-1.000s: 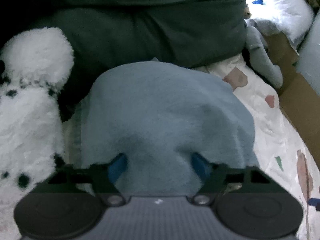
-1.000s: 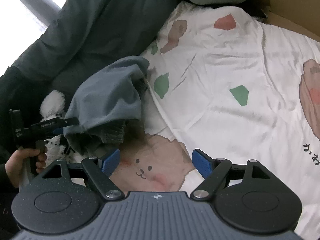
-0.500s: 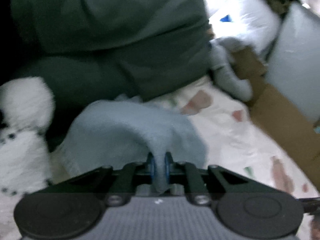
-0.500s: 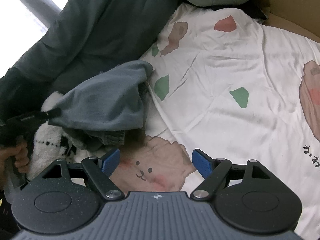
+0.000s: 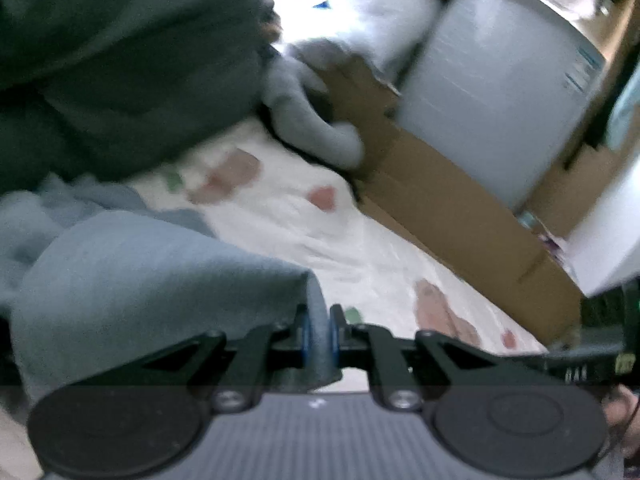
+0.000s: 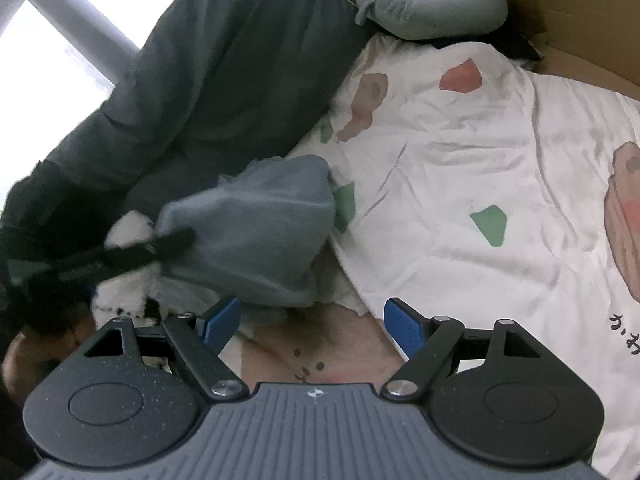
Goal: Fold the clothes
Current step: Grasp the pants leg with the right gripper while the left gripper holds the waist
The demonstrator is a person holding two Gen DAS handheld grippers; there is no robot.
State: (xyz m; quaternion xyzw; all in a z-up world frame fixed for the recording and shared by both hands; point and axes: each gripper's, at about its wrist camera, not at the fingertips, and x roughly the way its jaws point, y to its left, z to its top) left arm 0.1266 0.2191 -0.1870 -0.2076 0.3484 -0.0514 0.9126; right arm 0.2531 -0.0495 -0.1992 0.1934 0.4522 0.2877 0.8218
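Cloth point(image 5: 152, 288) of grey-blue colour is seen in the left wrist view, pinched at one fold by the left gripper point(image 5: 319, 330); the jaws are nearly closed, with the fabric pressed between the blue pads point(image 5: 306, 334). Most of the cloth hangs to the left of the jaws, above the sheet point(image 5: 320, 240). This picture is blurred, so the exact edge that is held cannot be told.

In the right wrist view the cloth point(image 6: 256, 232) is bunched at the left border of the sheet point(image 6: 460, 200), beside the dark pillow point(image 6: 224, 80). The right gripper point(image 6: 312, 328) is wide open and nothing is held; only the sheet lies under it.

For a good fold, the cloth should probably be drawn onto the free sheet and spread flat. A second corner should be taken by the right gripper, so that no bunching is kept.
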